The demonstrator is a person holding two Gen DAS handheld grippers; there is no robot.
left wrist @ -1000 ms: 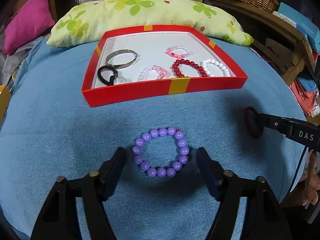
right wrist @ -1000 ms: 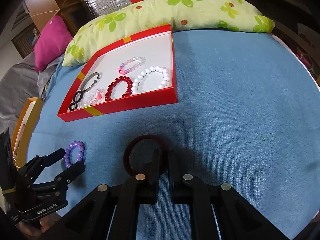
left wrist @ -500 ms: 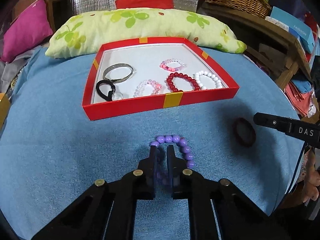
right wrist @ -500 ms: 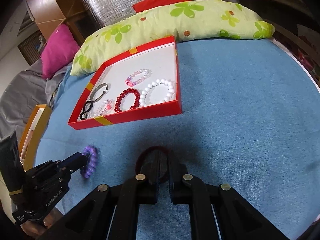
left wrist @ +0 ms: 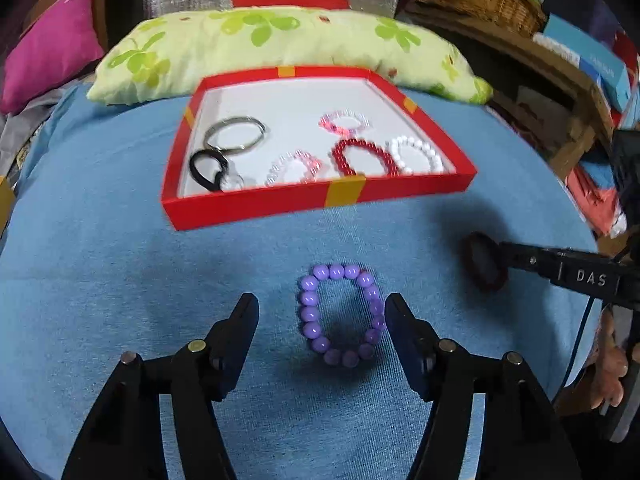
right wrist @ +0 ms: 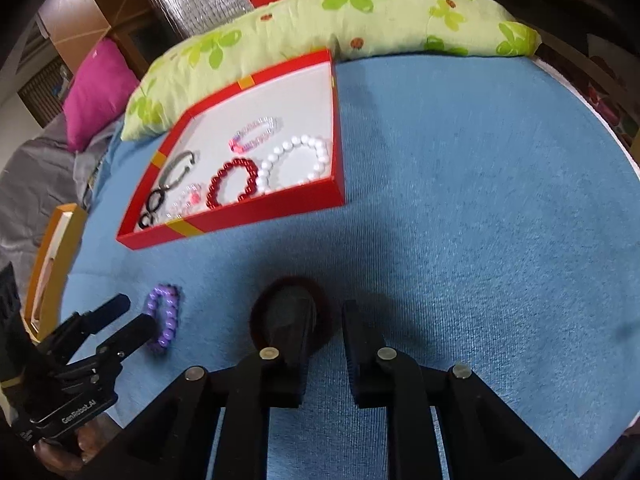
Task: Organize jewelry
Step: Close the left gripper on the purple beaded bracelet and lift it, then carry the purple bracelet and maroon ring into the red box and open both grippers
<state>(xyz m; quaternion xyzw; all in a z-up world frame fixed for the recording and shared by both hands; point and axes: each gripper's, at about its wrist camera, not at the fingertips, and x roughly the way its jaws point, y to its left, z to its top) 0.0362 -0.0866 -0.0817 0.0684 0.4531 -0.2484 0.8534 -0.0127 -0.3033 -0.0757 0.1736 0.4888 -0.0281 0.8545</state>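
Purple bead bracelet (left wrist: pixel 342 314) is seen flat on the blue bed (left wrist: pixel 100 280), short of the red tray (left wrist: pixel 320 200), between the spread left gripper (left wrist: pixel 322 310). Light, smooth, probably elastic; one beaded side is best pinched. Right gripper (right wrist: pixel 330 314) is parted over a dark red band (right wrist: pixel 256 312).

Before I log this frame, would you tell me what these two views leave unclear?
- Dark red ring, right wrist view: a finger of the right gripper covers its middle; contact unclear.
- Same ring, left wrist view: blurred, partly behind that gripper's tip.
- Clear pink bracelet in the red box, left wrist view: motion blur hides its beads.
- Purple bracelet: whether the left gripper touches it is unclear.
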